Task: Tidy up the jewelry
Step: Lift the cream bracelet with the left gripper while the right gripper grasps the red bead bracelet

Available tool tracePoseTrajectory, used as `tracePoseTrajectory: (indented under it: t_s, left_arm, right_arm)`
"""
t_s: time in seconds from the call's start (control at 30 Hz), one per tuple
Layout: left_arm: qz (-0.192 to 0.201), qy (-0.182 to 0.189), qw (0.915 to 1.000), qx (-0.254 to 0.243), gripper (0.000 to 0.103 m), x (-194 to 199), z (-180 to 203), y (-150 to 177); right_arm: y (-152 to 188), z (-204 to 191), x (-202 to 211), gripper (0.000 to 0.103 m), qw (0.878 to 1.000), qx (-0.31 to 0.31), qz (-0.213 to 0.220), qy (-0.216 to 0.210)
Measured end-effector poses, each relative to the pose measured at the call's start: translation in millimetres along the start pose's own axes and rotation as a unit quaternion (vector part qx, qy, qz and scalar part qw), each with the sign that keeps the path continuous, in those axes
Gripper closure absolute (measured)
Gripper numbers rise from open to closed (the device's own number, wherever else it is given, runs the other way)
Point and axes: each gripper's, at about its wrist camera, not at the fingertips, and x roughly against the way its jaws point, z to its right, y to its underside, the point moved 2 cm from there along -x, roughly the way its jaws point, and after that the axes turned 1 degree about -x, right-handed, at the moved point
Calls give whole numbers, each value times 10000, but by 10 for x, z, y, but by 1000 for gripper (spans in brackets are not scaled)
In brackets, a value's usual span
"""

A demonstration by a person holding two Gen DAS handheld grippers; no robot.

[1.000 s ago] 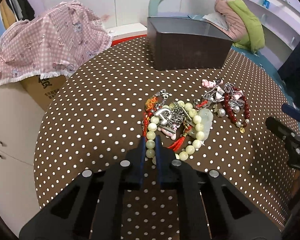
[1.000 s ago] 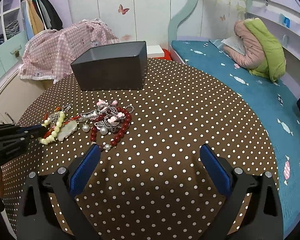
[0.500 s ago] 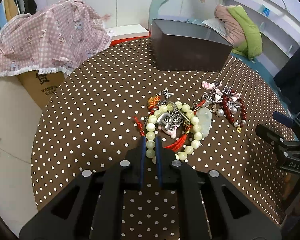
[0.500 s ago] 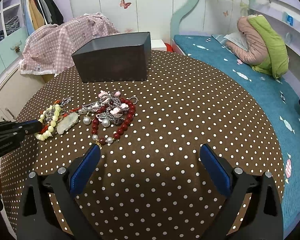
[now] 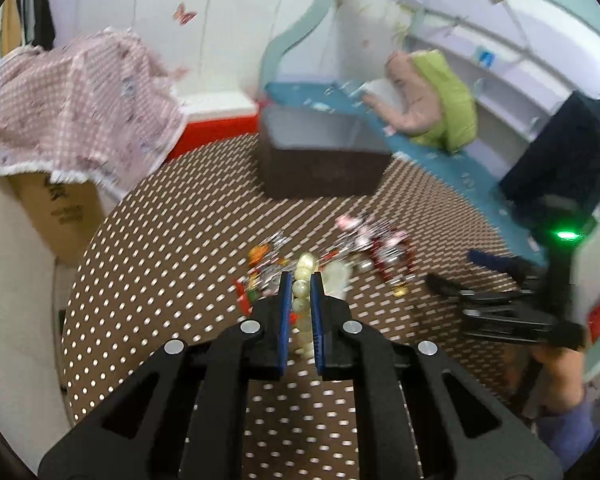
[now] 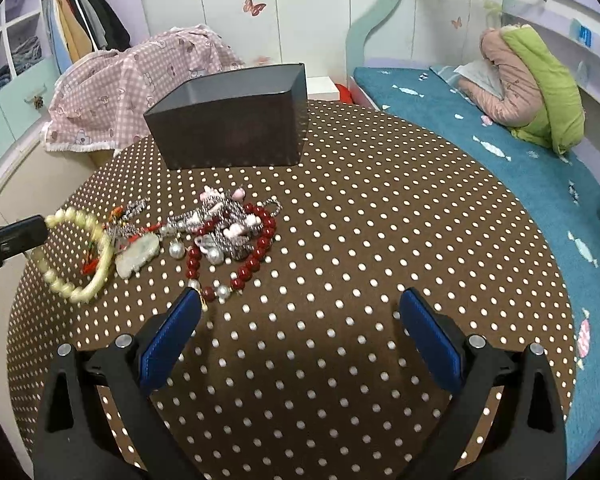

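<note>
Left wrist view: my left tool (image 5: 300,280) clamps the pale bead bracelet (image 6: 85,258), lifting it clear of the jewelry pile (image 6: 224,228) for the box (image 6: 236,128). Right tool (image 6: 300,320) waits wide over the bench (image 6: 380,240).

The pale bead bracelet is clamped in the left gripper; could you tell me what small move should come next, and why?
Probably lift a little higher, then carry toward the dark box. The left gripper is shut on the pale bead bracelet, whose loop hangs near the red tassel and jade pendant, so it may snag. The right gripper is open and holds nothing.
</note>
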Motion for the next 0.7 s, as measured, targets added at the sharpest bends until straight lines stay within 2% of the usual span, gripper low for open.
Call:
tracePoseTrajectory:
  t_s: [0.1, 0.17, 0.3, 0.4, 0.43, 0.5, 0.53, 0.57, 0.67, 0.7]
  left_arm:
    - [238, 338, 9991, -67, 94, 165, 84, -89]
    - [314, 388, 9987, -79, 94, 230, 108, -129]
    - [377, 435, 9983, -116, 94, 299, 139, -189]
    - [359, 426, 9984, -118, 94, 291, 117, -181]
    - [343, 438, 9984, -99, 94, 284, 106, -181]
    - [301, 440, 9986, -49, 94, 262, 73, -183]
    - [290, 448, 9986, -36, 94, 254, 50, -181]
    - [271, 467, 9985, -24, 94, 236, 19, -164]
    - [215, 506, 9985, -29, 93, 209, -16, -145]
    - [200, 516, 9985, -43, 93, 199, -17, -140]
  right_arm:
    - [-42, -17, -65, 19, 10000, -30, -52, -9]
    - [-68, -37, -142, 29, 9998, -69, -139, -81]
    - [-124, -104, -218, 35, 9998, -20, -199, 5]
    - [-141, -180, -266, 40, 9989, 224, -317, 264]
    - [-137, -206, -273, 46, 9978, 362, -346, 438]
    - [-144, -237, -248, 54, 9972, 470, -392, 434]
    - [-149, -235, -238, 62, 9970, 491, -430, 423]
    - [-153, -224, -218, 76, 9967, 508, -467, 417]
    - [-153, -202, -183, 96, 9958, 623, -543, 393]
    - [-161, -195, -182, 96, 9957, 632, -569, 377]
